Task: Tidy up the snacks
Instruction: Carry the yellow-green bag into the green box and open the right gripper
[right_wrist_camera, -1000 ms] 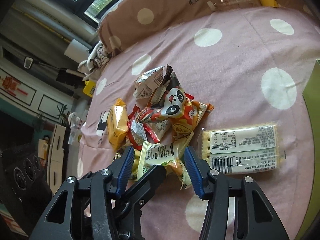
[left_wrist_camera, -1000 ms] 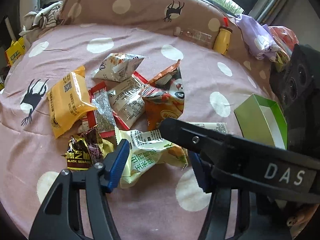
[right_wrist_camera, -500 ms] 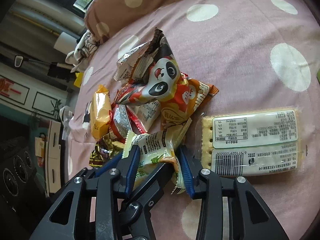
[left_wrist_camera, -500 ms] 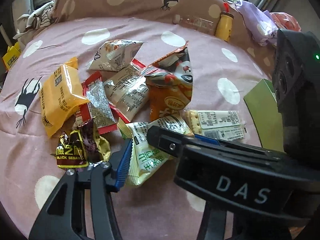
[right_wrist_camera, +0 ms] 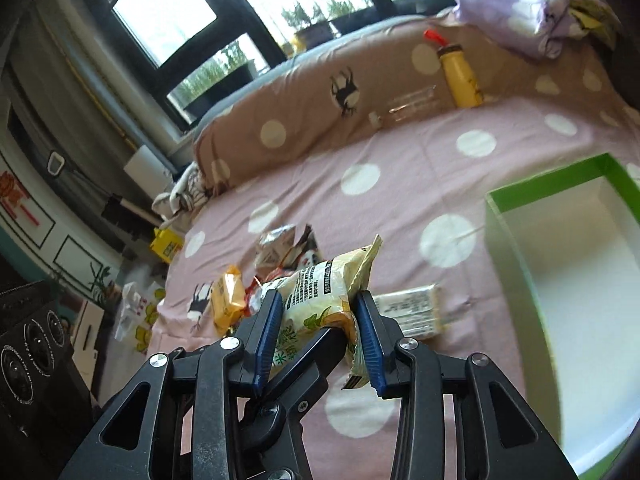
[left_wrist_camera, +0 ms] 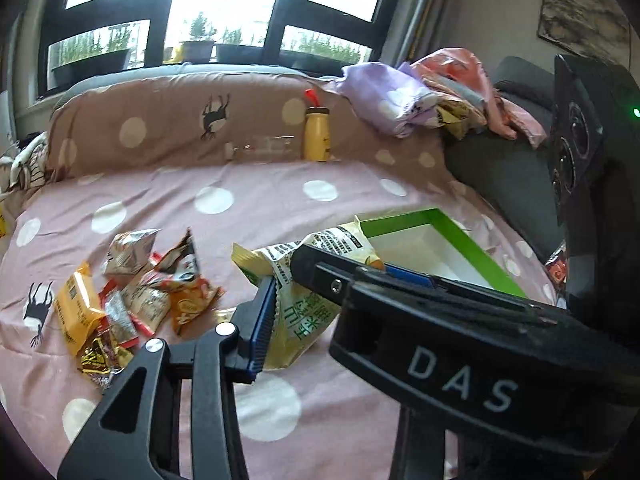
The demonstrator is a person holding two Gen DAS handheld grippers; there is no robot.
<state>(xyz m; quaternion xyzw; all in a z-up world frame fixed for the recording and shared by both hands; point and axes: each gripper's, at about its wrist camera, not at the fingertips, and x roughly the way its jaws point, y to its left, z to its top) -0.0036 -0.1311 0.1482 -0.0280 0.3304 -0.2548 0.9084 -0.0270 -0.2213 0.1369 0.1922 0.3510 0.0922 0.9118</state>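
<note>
Snacks are what this is about, and they lie on the pink spotted bedspread (right_wrist_camera: pixel 400 152), the largest thing in view. On its right edge sits the green box (right_wrist_camera: pixel 496 216), white inside and empty. Left of it is the pile of packets (left_wrist_camera: pixel 132 296), with a flat cracker pack (right_wrist_camera: pixel 412 312) lying apart.

A pale yellow snack bag (right_wrist_camera: pixel 320 292) hangs clear of the bed, between pile and box. The right gripper (right_wrist_camera: pixel 318 330) is clamped narrow across its middle. The left gripper (left_wrist_camera: pixel 328 304) is closing on the same bag, one blue pad at its crimped edge.

The bag looks light, puffy and slick, its contents probably crushable. Gripping the sealed ends or gently across the body seems safest.
</note>
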